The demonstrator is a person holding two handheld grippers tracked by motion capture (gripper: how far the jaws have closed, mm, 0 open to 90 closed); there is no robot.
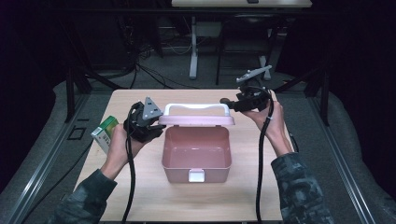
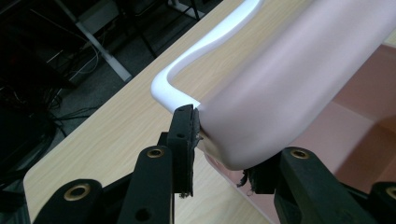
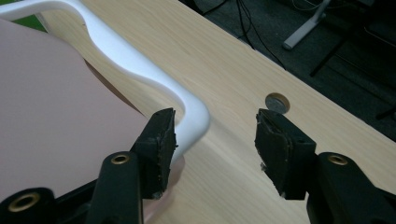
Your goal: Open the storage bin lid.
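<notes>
Wooden table (image 1: 140, 196): pink box (image 1: 196, 151) empty, left gripper (image 2: 219, 140) clamps lid (image 1: 196, 120); right gripper (image 3: 215, 140) unclenched.

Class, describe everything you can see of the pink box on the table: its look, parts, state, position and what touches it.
The pink box looks like smooth plastic, with rounded corners. It stands open near the middle of the wooden table, its inside empty. A white latch sits on the near wall. The lid stands raised at the far side, carrying a white handle. The left gripper is clamped on the lid's left corner. The right gripper is open at the handle's right end; whether one pad touches it is unclear.
</notes>
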